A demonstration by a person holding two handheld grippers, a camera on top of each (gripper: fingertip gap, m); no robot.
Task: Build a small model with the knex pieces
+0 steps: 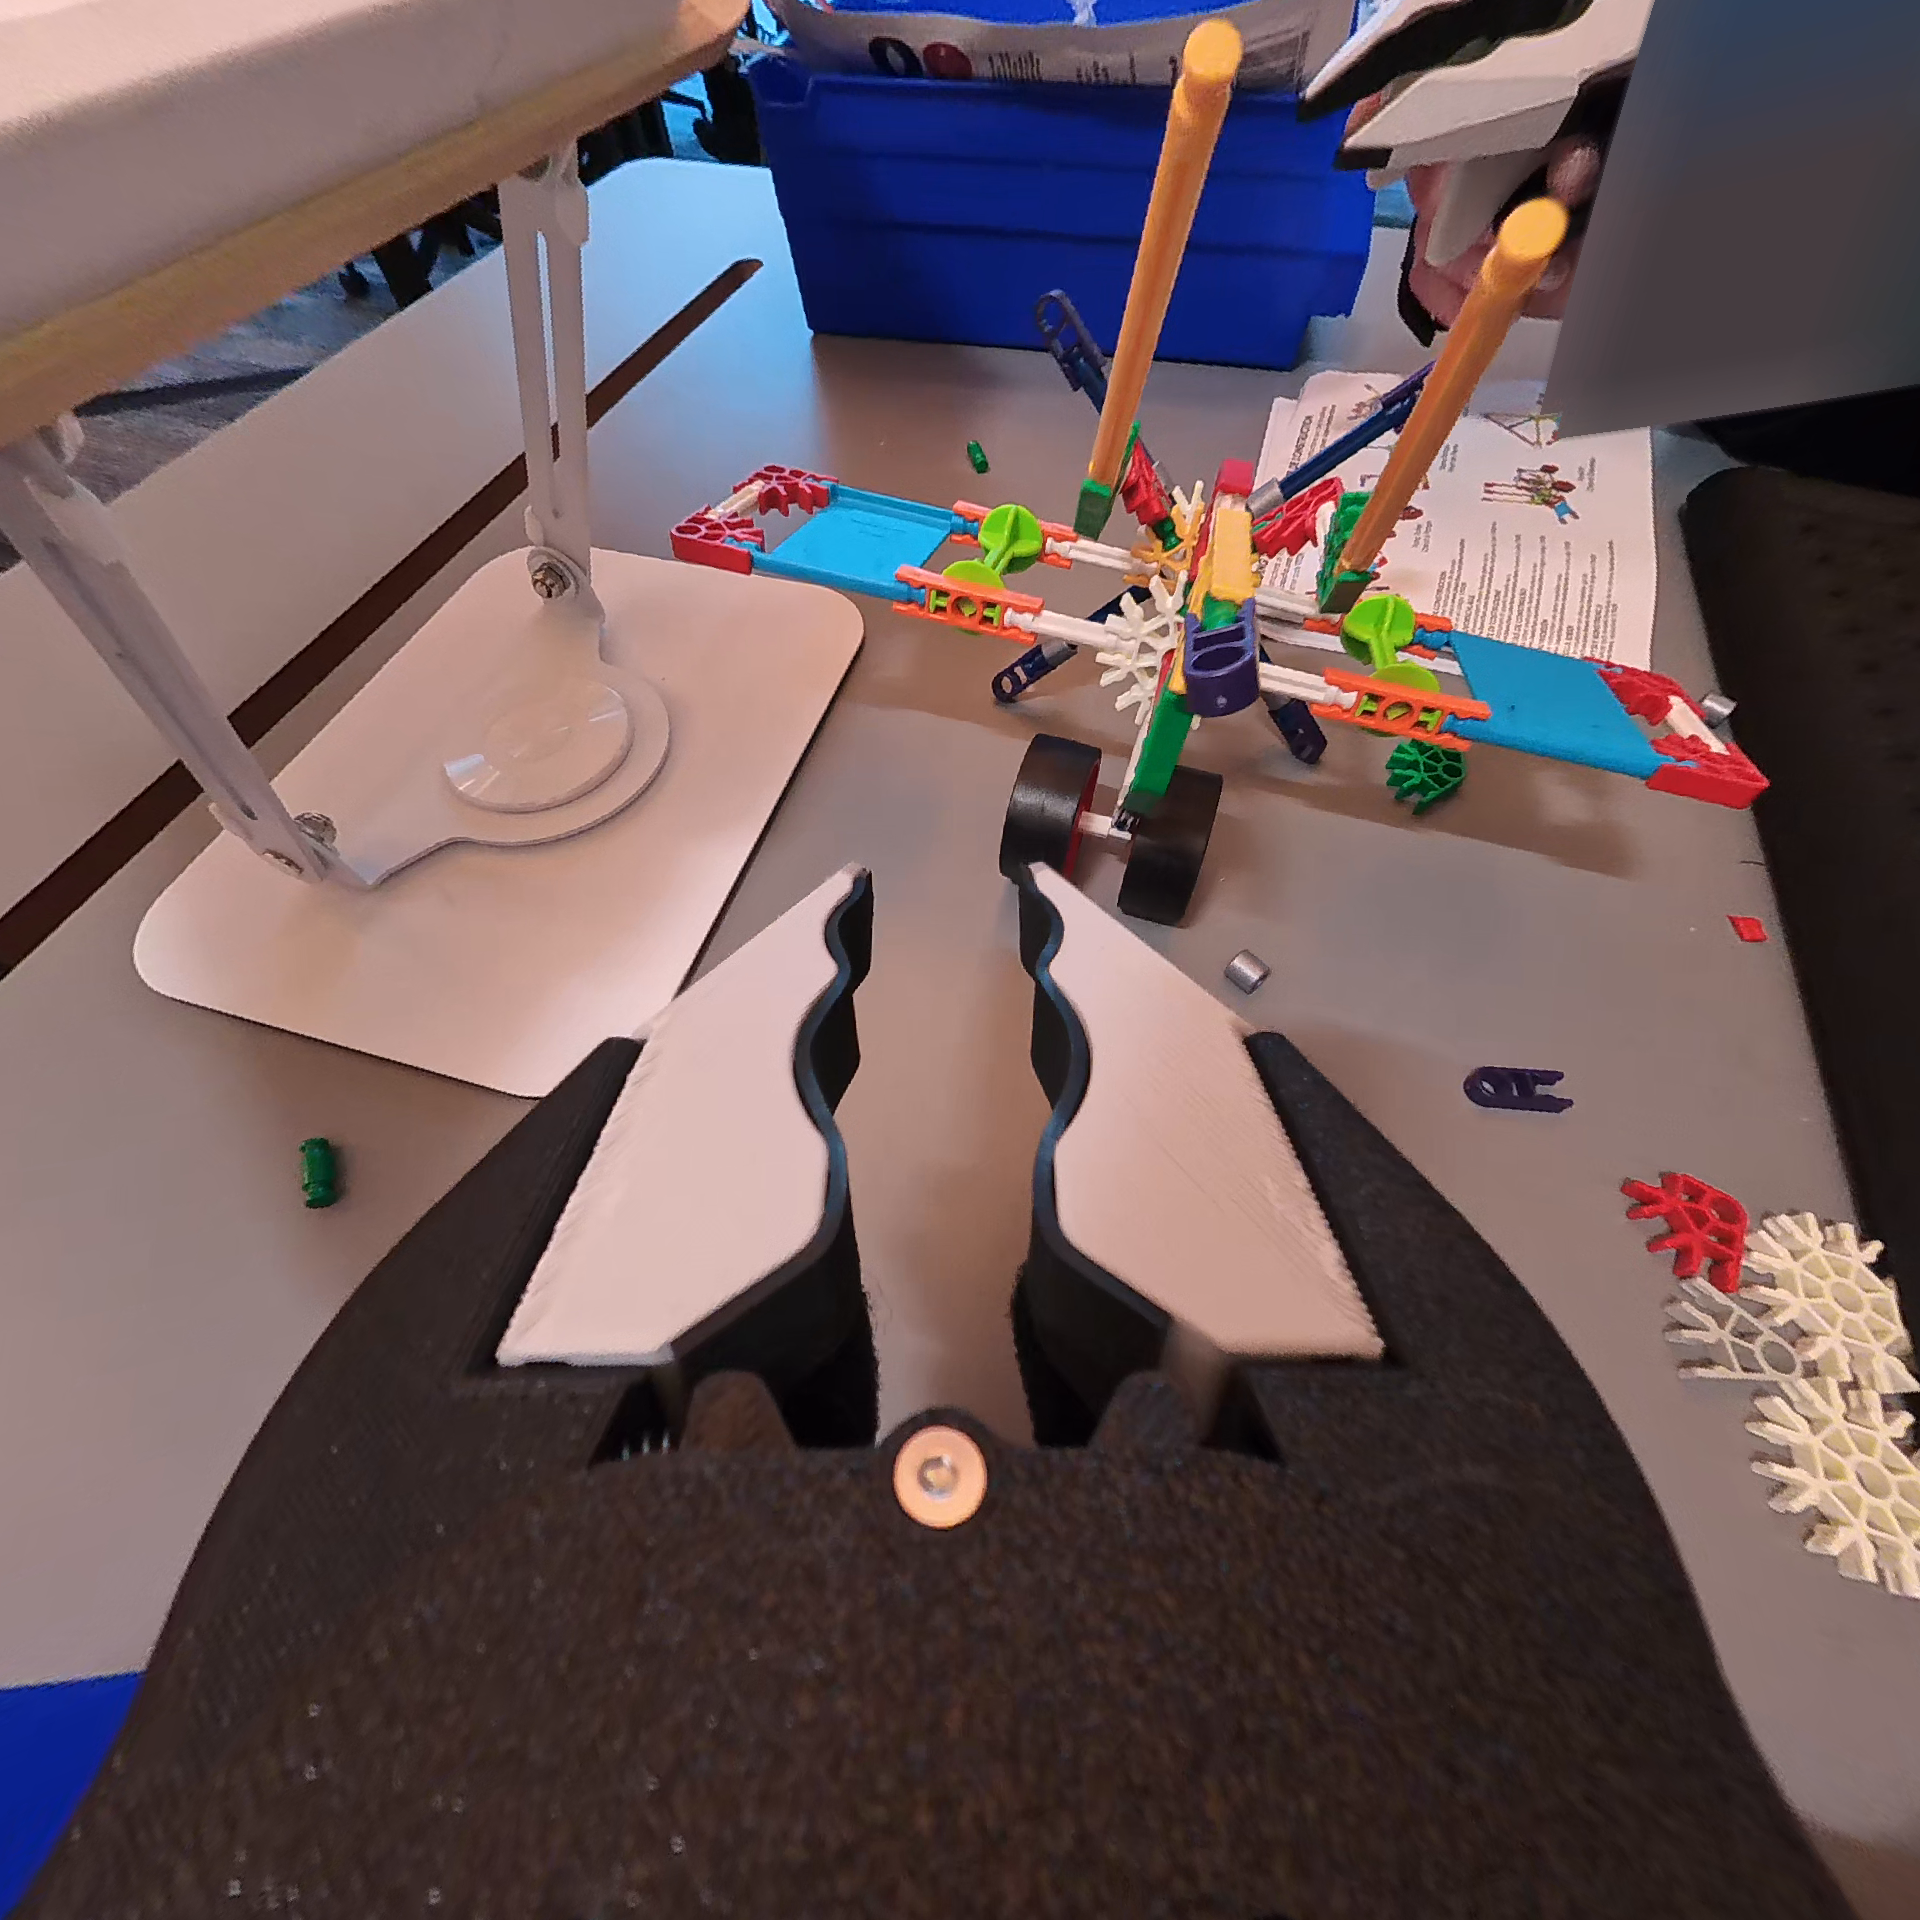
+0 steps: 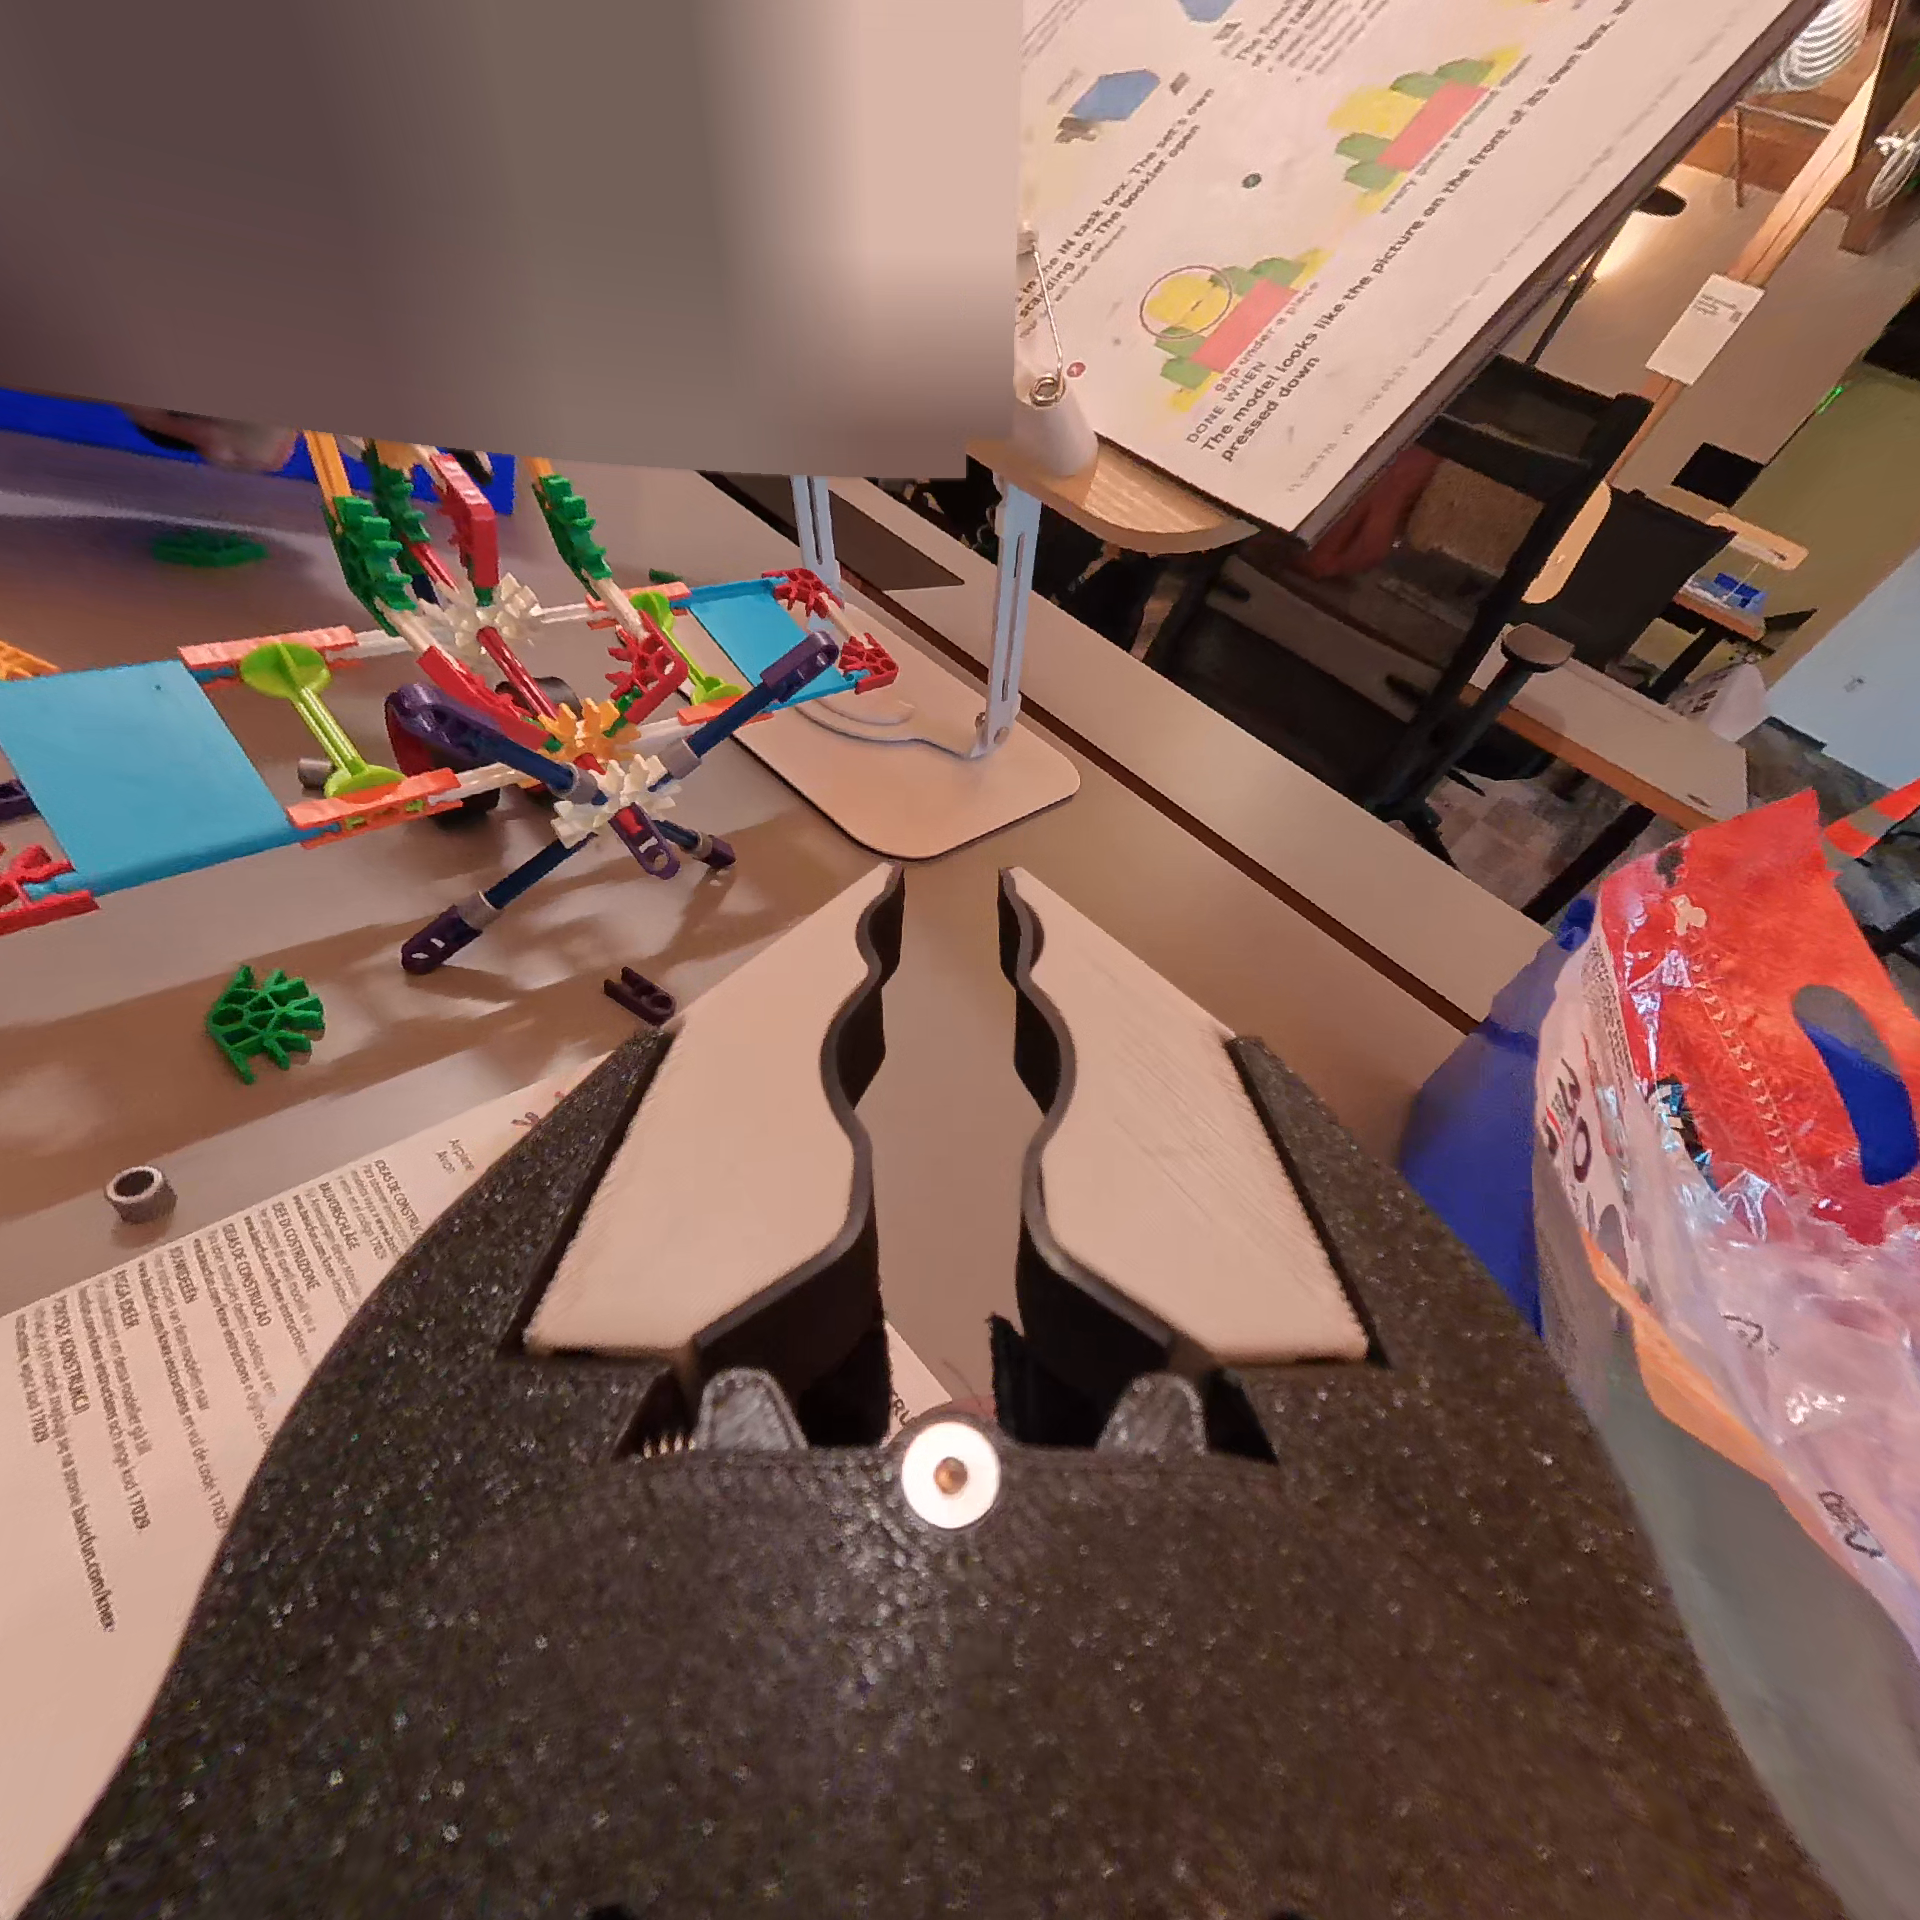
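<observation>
A colourful rod-and-connector toy plane (image 1: pixel 1195 623) stands on the grey table with blue wing panels, two black wheels (image 1: pixel 1112 821) and two upright yellow rods (image 1: pixel 1153 270). My left gripper (image 1: pixel 943 883) is open and empty, its fingertips just short of the wheels. My right gripper (image 2: pixel 948 883) is open and empty above the table, to the right of the same plane (image 2: pixel 499 717). It also shows far off at the top right of the left wrist view (image 1: pixel 1475 114), near the yellow rods.
A white book stand (image 1: pixel 499 790) with a tilted board stands left of the plane; its base shows ahead in the right wrist view (image 2: pixel 925 779). A blue bin (image 1: pixel 1060 208) is behind. An instruction sheet (image 1: pixel 1507 530), loose connectors (image 1: pixel 1808 1340) and a plastic bag (image 2: pixel 1745 1195) lie around. Spacing between my two grippers at the tips: around 30 cm.
</observation>
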